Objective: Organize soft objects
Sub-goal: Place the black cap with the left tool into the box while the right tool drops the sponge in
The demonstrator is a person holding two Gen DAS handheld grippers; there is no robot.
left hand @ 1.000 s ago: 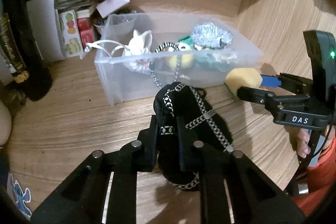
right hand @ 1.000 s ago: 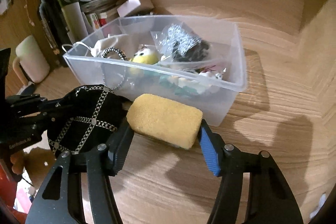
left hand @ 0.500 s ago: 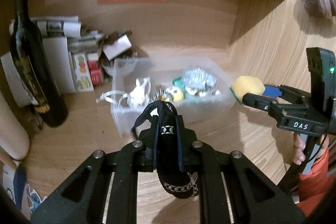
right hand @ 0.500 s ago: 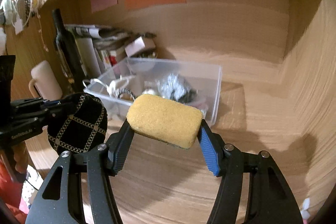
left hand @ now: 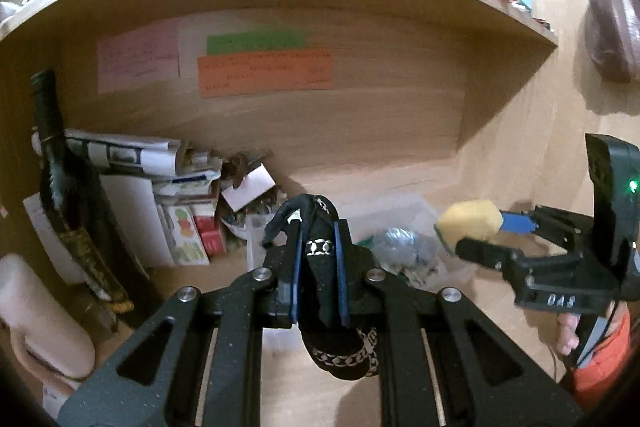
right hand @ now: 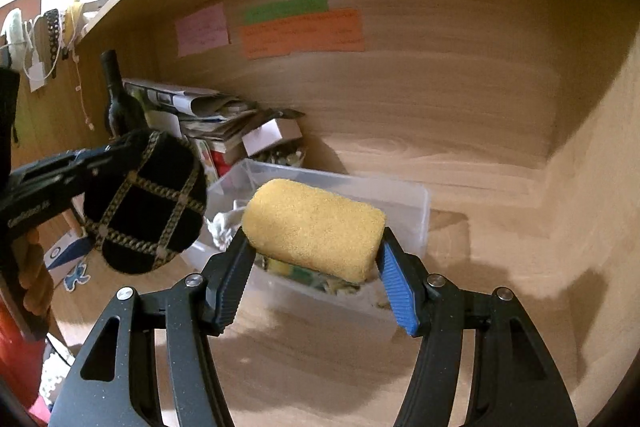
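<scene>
Wood-grain desk alcove (right hand: 460,131); clear rigid plastic bin (right hand: 416,203) near its back wall. Left gripper (left hand: 318,255) clamps black chain-trimmed pouch (right hand: 144,203). Right gripper (right hand: 316,279) squeezes porous yellow sponge block (right hand: 312,227).

Both wrist views face the desk's back wall, sharing the clear bin (left hand: 404,215) (right hand: 416,203).

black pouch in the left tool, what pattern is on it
Gold chain-like grid on black pouch; clearest in right wrist view.

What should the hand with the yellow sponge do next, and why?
Probably carry the yellow sponge forward and down over the clear plastic bin. The right gripper is shut on it, held up in the air in front of the bin, which already holds other small things. The left gripper holds the black pouch with gold chain trim off to the side, out of that path.
</scene>
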